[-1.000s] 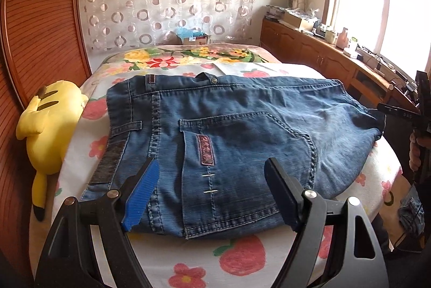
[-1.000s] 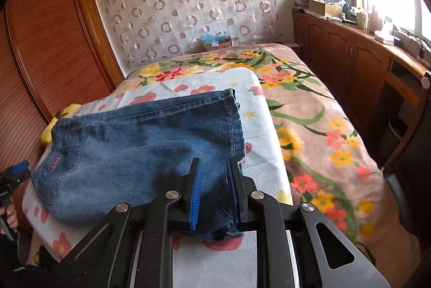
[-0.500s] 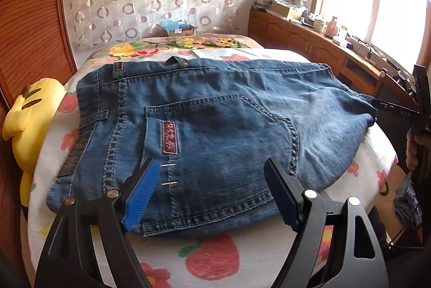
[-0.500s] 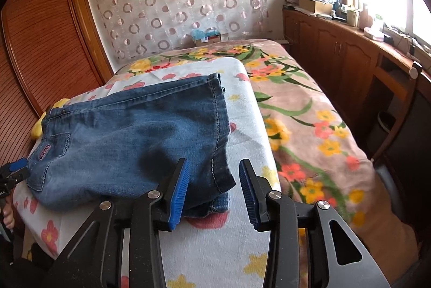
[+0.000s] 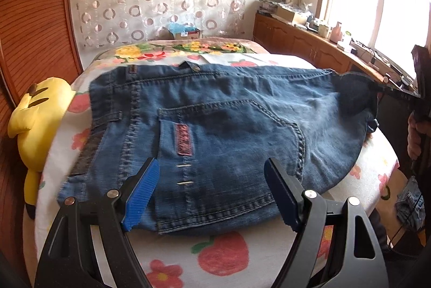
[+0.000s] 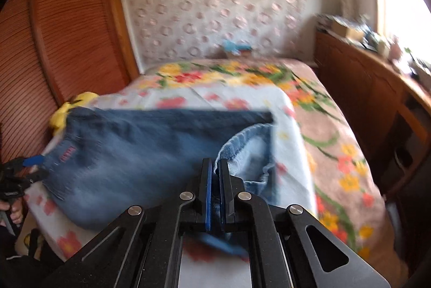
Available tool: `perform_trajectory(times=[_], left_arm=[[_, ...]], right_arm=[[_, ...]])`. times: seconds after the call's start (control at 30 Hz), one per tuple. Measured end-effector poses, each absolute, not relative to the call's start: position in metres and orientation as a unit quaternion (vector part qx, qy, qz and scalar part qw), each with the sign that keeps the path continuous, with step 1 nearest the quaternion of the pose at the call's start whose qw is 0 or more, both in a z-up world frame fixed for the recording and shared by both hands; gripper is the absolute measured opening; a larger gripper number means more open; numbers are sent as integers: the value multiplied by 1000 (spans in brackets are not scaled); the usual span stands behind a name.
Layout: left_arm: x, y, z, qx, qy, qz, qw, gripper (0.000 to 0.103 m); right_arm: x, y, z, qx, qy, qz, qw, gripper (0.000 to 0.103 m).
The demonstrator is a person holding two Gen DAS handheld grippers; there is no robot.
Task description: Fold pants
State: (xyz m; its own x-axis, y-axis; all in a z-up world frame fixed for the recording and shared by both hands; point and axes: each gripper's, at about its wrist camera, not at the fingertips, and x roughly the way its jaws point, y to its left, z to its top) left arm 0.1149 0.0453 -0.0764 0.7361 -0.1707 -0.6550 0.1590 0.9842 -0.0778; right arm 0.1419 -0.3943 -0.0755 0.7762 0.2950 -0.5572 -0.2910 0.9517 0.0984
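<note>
right gripper [image 6: 214, 169] now lifts jeans [image 5: 229, 131] hem; plush [image 5: 37, 112] beside

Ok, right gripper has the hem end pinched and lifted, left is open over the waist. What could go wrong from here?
1. The right gripper pinches only the edge of the jeans hem; the denim may slip out mid-fold.
2. The left gripper is open above the pocket, not pinning the waist, so the whole pair may drag across the floral sheet.
3. The hem curls over, so the fold may land creased.
</note>
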Motion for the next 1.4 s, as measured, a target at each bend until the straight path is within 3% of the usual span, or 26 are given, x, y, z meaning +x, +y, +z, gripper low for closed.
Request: perform_trajectory(times=[0.5,0.57,0.63,0.67,0.87,1.13,1.4], left_arm=[[88,113,-62,-40,329,-36,943,81],[88,115,-63,-40,329,-34,943,81],[87,117,-64,-41,329,-34,943,81],[88,118,-65,-42,328,-34,943,81],[98,109,-70,-46,335,-44,940,81],[126,84,-78,-32,348,-72,934,80],[151,63,-84,-25,360,-100,927,56]], right_arm=[[143,-186,1,-51,254,402,878,4],[147,-180,1,-56,263,401,875,11],[152,-183,-2,-63,267,386,881,27],[154,-184,-4,-62,270,377,884,30],[159,-197,-8,-60,286,338,895,33],[151,-201,-24,-74,312,283,904,47],[181,-175,-18,-88,312,277,904,51]])
